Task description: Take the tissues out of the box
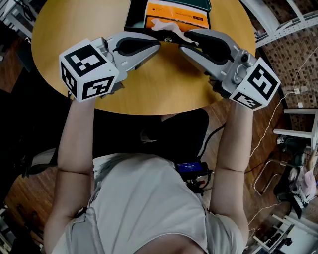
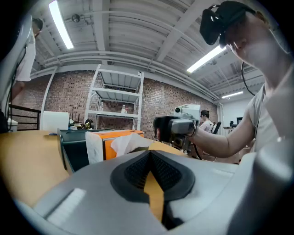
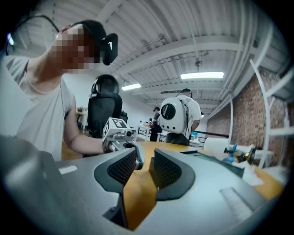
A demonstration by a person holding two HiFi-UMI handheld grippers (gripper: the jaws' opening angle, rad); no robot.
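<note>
In the head view, the left gripper (image 1: 158,44) and right gripper (image 1: 183,41) converge near the tissue box (image 1: 176,19) on the wooden table (image 1: 74,34), where a tissue (image 1: 167,25) is poking up. In the left gripper view, its jaws are pressed together and empty. In the right gripper view, its jaws stand wide with nothing between them.

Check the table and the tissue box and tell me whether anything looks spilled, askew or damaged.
Nothing stands out. The tissue box sits flat at the far side of the round table, with one tissue poking up from its opening as usual. No spill or damage shows.
</note>
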